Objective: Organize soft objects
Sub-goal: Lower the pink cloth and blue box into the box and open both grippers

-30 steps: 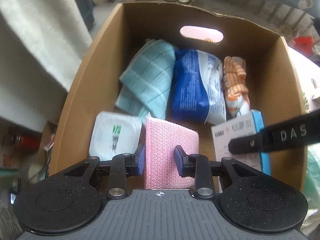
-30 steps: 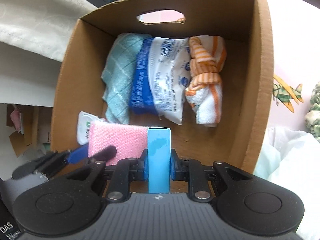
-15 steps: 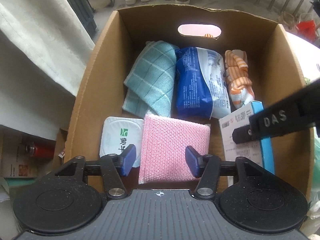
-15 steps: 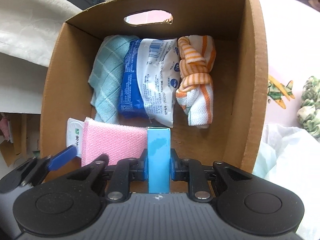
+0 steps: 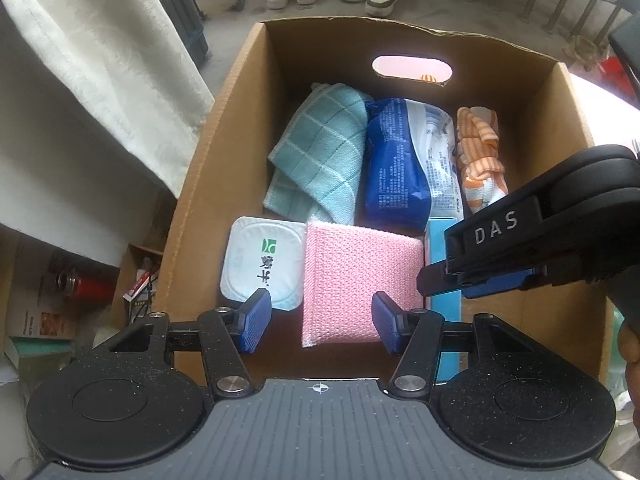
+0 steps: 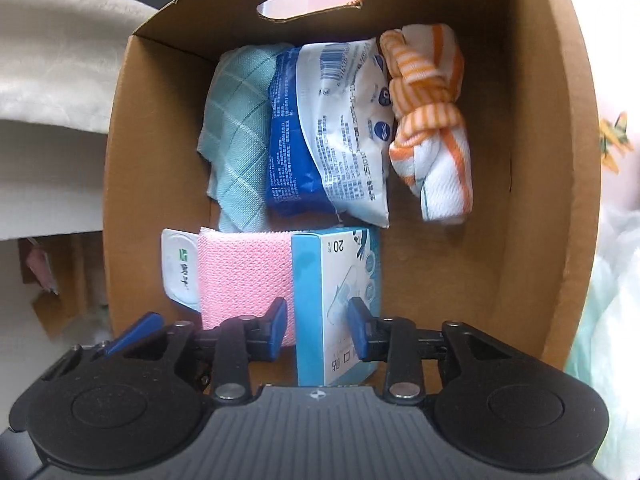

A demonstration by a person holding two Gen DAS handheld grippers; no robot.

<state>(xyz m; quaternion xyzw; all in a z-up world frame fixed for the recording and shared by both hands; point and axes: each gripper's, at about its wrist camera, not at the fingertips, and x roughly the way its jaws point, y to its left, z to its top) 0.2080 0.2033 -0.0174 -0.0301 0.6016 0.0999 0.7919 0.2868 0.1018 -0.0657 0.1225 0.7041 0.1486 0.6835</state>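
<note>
Pink knitted rectangular sponge pad (image 5: 358, 280) lies flat in brown corrugated cardboard box (image 5: 208, 184), left gripper (image 5: 322, 322) parted above it gripping nothing, right gripper (image 6: 318, 330) spread beside glossy blue carton (image 6: 340, 296).

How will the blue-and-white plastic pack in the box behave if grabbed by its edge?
The blue-and-white plastic pack looks crinkled and pillowy, so it probably sags rather than staying flat. Its glossy film may slip in a claw. It is likely light for its bulk.
</note>
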